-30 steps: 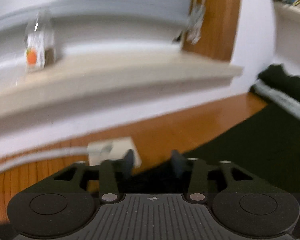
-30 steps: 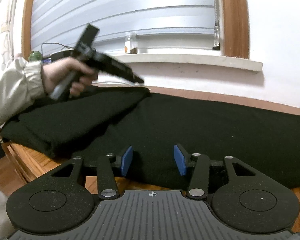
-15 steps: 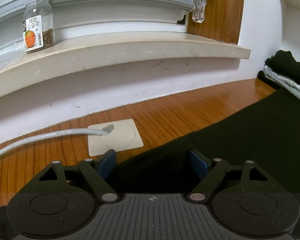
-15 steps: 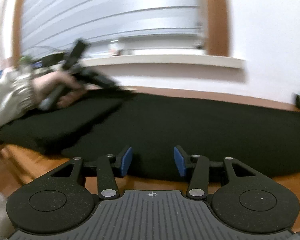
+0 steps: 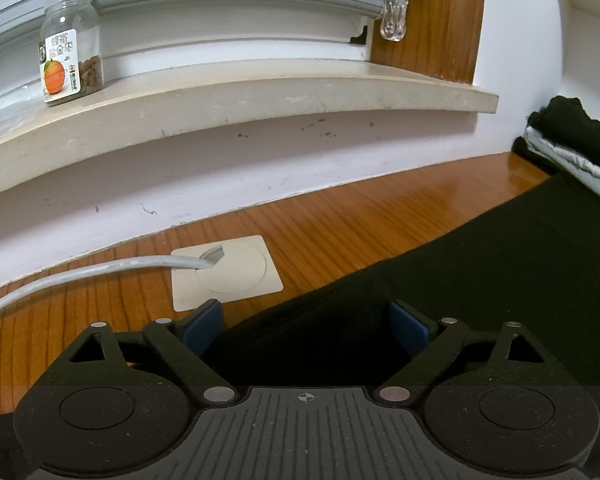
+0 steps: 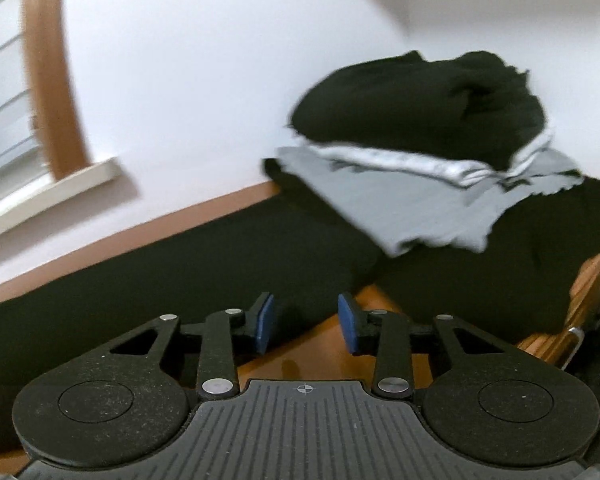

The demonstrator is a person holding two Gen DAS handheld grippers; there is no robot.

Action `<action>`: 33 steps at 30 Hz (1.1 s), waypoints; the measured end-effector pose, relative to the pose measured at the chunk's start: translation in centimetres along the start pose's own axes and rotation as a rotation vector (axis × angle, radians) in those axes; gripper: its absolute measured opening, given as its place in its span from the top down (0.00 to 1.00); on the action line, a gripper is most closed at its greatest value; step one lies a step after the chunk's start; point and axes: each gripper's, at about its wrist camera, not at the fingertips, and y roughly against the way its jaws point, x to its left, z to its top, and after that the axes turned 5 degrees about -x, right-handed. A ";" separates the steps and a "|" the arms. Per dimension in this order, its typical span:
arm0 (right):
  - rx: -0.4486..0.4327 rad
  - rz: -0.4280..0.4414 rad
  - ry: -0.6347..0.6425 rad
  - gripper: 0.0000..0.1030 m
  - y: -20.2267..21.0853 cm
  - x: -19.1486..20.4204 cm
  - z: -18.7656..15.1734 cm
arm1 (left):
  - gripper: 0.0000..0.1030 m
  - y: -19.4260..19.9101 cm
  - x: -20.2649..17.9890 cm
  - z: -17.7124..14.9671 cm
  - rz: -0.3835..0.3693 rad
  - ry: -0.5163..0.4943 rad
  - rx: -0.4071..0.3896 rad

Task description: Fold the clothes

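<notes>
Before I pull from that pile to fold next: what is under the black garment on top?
Under the black garment lies a grey one, on more black fabric. Anything deeper is covered.

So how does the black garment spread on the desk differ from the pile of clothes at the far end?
The black garment lies flat in a low layer along the wooden desk; the pile is bunched and stacked high by the wall. The garment shows only black, while the pile mixes black with grey pieces. The left gripper stands open over the garment's edge; neither gripper touches the pile. Both share dark fabric.
</notes>
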 end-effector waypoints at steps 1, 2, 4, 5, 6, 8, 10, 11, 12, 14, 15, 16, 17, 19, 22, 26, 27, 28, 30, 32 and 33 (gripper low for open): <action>0.009 -0.012 -0.016 0.65 -0.5 -0.5 0.1 | 0.10 0.0 0.0 0.0 -0.002 0.001 0.000; 0.018 -0.020 -0.040 0.65 -1.0 -0.9 0.0 | 0.09 0.0 0.1 0.0 -0.005 0.003 0.000; 0.022 -0.030 -0.079 0.65 -1.7 -1.6 0.0 | 0.08 0.0 0.1 0.0 -0.009 0.007 0.000; 0.021 -0.032 -0.095 0.65 -1.9 -1.9 0.1 | 0.08 0.0 0.2 0.0 -0.010 0.007 0.000; 0.021 -0.031 -0.114 0.65 -2.2 -2.2 0.1 | 0.08 0.0 0.2 0.0 -0.011 0.008 0.000; 0.023 -0.013 -0.160 0.65 -2.8 -2.5 0.5 | 0.08 0.0 0.2 0.0 -0.012 0.007 0.000; 0.024 0.004 -0.185 0.65 -3.5 -2.6 0.7 | 0.07 0.0 0.2 0.0 -0.013 0.007 0.000; 0.027 0.001 -0.188 0.66 -3.8 -2.6 0.8 | 0.07 0.0 0.2 0.0 -0.014 0.008 0.000; 0.029 -0.002 -0.191 0.70 -4.1 -2.6 0.9 | 0.07 0.0 0.2 0.0 -0.014 0.008 -0.001; 0.033 0.005 -0.199 0.94 -4.5 -2.5 1.1 | 0.07 0.0 0.2 0.0 -0.014 0.009 -0.001; 0.032 0.010 -0.202 0.94 -4.6 -2.4 1.1 | 0.07 0.0 0.2 0.0 -0.014 0.009 -0.001; 0.027 0.007 -0.198 0.94 -4.6 -2.3 1.1 | 0.07 0.0 0.2 0.0 -0.015 0.008 -0.001; 0.021 0.004 -0.194 0.93 -4.5 -2.1 1.1 | 0.07 0.0 0.2 0.0 -0.015 0.008 -0.001; 0.027 -0.004 -0.205 0.89 -4.7 -2.1 1.1 | 0.07 0.0 0.2 0.0 -0.016 0.008 0.000; 0.035 -0.014 -0.234 0.89 -5.2 -2.4 1.2 | 0.07 0.0 0.2 -0.1 -0.015 0.007 0.000; 0.034 -0.013 -0.220 0.91 -5.4 -1.6 1.9 | 0.07 0.0 0.2 0.0 -0.012 0.006 0.000; 0.026 -0.008 -0.208 0.92 -5.3 -1.1 2.1 | 0.07 0.0 0.1 0.0 -0.012 0.005 0.001; 0.018 0.007 -0.194 0.93 -5.1 -0.4 2.3 | 0.07 0.0 0.1 0.0 -0.011 0.004 0.001; 0.004 0.092 -0.147 0.94 -3.6 2.7 2.7 | 0.07 0.0 0.1 0.0 -0.009 0.003 0.002; -0.011 0.178 -0.100 0.94 -2.2 5.8 3.0 | 0.07 0.0 0.1 0.0 -0.007 0.002 0.002; -0.018 0.221 -0.076 0.94 -1.5 7.4 3.2 | 0.07 0.0 0.0 0.0 -0.006 0.002 0.003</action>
